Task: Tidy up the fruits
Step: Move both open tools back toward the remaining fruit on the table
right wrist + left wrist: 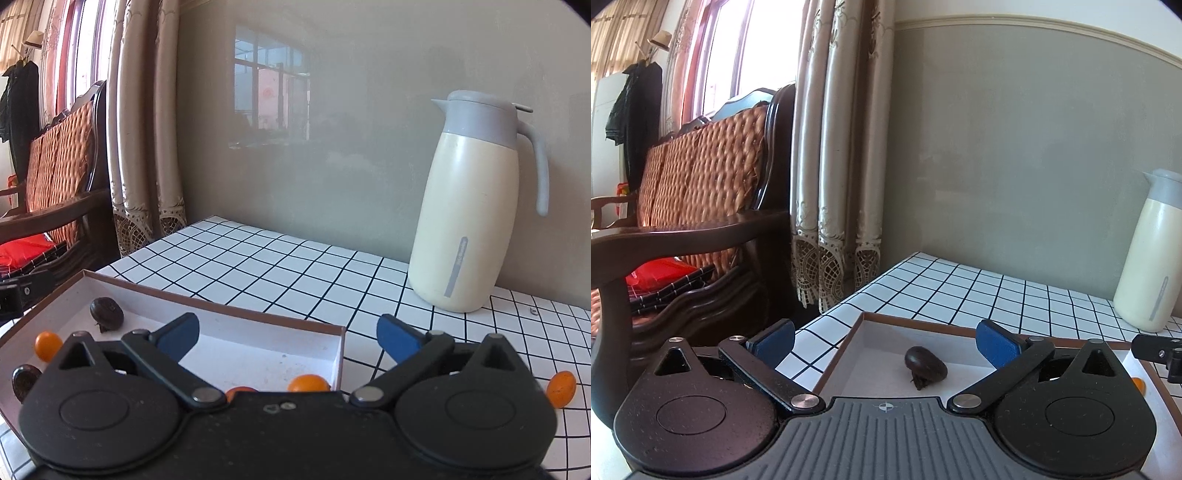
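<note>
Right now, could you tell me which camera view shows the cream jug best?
The right wrist view: the cream jug stands whole on the checked table, with grey lid, spout and handle all visible. The left wrist view catches only part of it at the right edge, with its handle out of frame.

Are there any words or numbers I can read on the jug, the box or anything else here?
Grey strip on the cream thermos jug: there is small upright lettering, too blurred to read.
White box holding the fruit: no words or numbers show.
Left gripper: only a small crosshair mark on its body, no text.
Right gripper: no text.
Checked tablecloth: no text.
</note>
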`<state>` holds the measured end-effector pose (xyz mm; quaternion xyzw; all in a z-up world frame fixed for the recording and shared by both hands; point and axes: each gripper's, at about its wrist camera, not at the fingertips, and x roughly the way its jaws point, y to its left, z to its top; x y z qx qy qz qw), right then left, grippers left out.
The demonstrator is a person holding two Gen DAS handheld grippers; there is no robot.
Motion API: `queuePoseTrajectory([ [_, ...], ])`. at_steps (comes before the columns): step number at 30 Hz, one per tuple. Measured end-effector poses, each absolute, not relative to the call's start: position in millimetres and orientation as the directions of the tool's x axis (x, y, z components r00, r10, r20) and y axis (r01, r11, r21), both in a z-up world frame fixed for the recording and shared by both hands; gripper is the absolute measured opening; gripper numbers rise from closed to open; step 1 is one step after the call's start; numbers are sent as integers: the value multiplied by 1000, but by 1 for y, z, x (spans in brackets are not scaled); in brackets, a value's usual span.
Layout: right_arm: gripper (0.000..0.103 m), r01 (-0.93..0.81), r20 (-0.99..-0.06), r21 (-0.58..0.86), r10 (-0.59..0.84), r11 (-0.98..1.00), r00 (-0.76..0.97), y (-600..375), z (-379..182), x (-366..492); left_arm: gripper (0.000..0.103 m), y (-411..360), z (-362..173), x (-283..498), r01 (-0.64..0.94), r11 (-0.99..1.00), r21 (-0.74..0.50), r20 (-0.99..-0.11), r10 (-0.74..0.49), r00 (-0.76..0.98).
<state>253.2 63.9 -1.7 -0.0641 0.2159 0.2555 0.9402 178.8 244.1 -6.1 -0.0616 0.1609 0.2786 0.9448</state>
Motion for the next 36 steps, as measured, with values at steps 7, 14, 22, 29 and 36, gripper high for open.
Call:
queuePoseTrajectory([
  [7, 97, -514, -442, -3, 460, 858, 770, 65, -2, 249, 103, 244, -6, 175, -540, 841, -29, -344, 499, 796],
  [14, 97, -535, -429, -1, 483, 845, 763, 60, 5, 232, 103, 233, -3, 166, -552, 834, -9, -344, 516, 784],
  [22, 97, -515, -428, 37, 479, 857, 767, 29, 8, 205, 103, 201, 0, 140, -504, 863, -20, -344, 468, 814],
  [29, 97, -486, -422, 40, 455, 873, 784, -1, 10, 184, 103, 169, -5, 113, -465, 885, 6, -348, 438, 829],
  [36, 97, -455, -425, 32, 424, 890, 800, -32, 9, 165, 103, 143, -5, 98, -433, 901, 11, -354, 409, 841],
])
